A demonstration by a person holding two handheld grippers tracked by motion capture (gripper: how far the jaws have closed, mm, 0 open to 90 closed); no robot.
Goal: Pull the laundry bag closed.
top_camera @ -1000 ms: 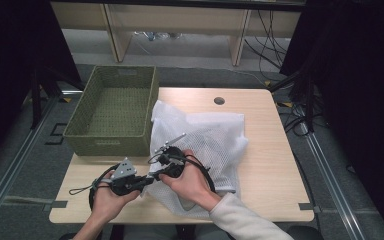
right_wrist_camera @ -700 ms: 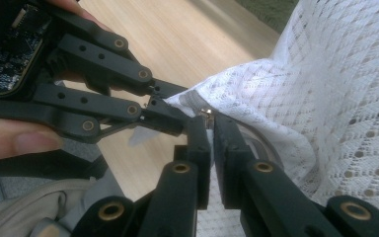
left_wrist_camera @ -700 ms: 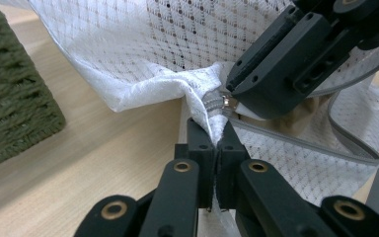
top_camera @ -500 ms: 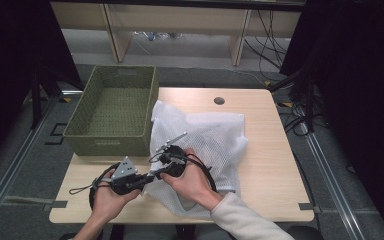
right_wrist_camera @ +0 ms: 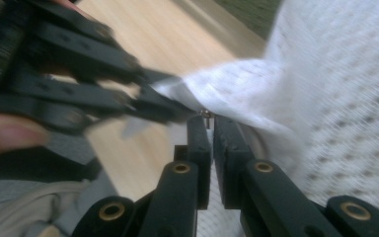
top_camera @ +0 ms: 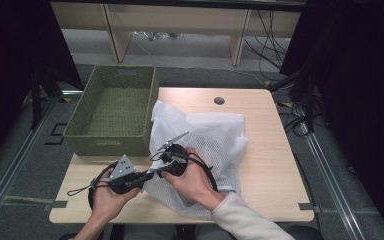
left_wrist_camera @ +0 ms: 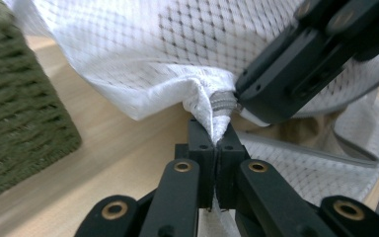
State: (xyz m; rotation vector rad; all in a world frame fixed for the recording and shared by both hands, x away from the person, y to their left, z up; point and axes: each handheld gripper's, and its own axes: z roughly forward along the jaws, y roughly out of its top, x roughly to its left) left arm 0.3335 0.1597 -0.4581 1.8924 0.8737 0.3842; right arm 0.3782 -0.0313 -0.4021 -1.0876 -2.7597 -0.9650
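Mesh laundry bag [top_camera: 205, 145]: white, lies spread on the bench [top_camera: 275, 165] just right of the green woven basket [top_camera: 112, 107], its near-left corner lifted between the two claws.
Zipper end [left_wrist_camera: 220, 104]: a grey toothed strip at the pinched corner of the bag, seen in the left gripper view.
Left claw [left_wrist_camera: 216, 143]: closed on a fold of the bag's corner hem, jaws pressed together with the mesh standing up between them.
Right claw [right_wrist_camera: 211, 123]: nearly closed at the same corner; a small metal piece, probably the zipper pull [right_wrist_camera: 206, 113], sits at its tips, but blur leaves it unsure whether it is truly pinched.
Step in hand: judged as working the bag's zipper at the corner farthest from the basket's back wall.
Doing it well: keep the left claw anchoring the hem firmly, draw the pull straight along the zipper line, keep loose mesh out of the teeth.
View differences: the high view gives the bag's spread beside the basket and both hands [top_camera: 187, 175]; the left gripper view adds the zipper teeth; the right gripper view adds the metal piece.
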